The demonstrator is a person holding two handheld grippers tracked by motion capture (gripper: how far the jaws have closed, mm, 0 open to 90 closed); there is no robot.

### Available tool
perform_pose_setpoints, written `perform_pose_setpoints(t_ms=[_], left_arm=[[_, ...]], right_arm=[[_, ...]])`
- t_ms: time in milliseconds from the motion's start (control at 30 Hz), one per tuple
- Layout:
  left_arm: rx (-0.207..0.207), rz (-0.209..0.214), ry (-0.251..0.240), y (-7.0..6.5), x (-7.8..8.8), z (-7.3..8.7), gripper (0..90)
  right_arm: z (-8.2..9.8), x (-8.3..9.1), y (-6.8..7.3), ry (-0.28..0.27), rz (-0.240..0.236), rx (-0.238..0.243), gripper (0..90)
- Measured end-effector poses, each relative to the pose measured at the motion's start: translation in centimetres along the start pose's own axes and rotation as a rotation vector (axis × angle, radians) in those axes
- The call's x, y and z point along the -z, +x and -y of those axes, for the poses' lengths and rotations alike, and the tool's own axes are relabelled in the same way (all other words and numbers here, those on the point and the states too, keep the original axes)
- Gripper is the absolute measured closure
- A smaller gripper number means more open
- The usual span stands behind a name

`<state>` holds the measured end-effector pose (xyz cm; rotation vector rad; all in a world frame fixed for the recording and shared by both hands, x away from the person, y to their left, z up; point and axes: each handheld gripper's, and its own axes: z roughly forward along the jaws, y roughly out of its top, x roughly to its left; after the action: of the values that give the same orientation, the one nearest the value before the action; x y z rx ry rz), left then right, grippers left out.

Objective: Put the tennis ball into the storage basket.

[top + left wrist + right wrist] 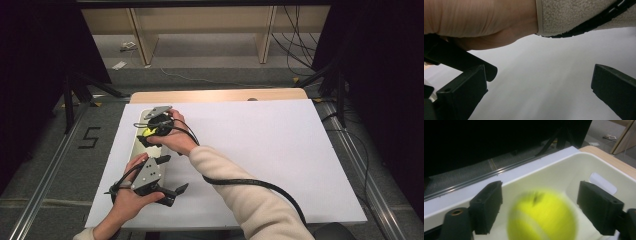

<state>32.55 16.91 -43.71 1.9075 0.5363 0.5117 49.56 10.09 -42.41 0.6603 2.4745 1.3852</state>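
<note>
right gripper (539, 207) sits over the cream bin (564, 170) at the table's (260, 150) far left, jaws spread wide with a blurred yellow ball (541, 216) between them, touching neither. we find the ball inside the bin's walls. left gripper (536, 95) is released too, jaws wide apart over bare white table, under the right sleeve (574, 15).

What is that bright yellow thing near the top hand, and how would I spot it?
Start at the big white table and go to its left side, where a cream bin sits. Over it, between the open jaws of the right gripper, is a tennis ball. Its bright yellow-green fuzz stands out from everything pale or black around it.
</note>
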Motion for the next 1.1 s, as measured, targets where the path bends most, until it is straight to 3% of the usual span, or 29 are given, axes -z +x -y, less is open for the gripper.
perform_pose_setpoints(t_ms=[567,1100], left_arm=[[0.0,-0.002,0.001,0.0,0.0,0.0,0.0],[0.002,0.0,0.0,0.0,0.0,0.0,0.0]], right_arm=[[-0.2,1.7,-1.1,-0.034,0.025,-0.014,14.3],[0.6,5.9,-3.1,-0.074,0.072,-0.033,14.6]])
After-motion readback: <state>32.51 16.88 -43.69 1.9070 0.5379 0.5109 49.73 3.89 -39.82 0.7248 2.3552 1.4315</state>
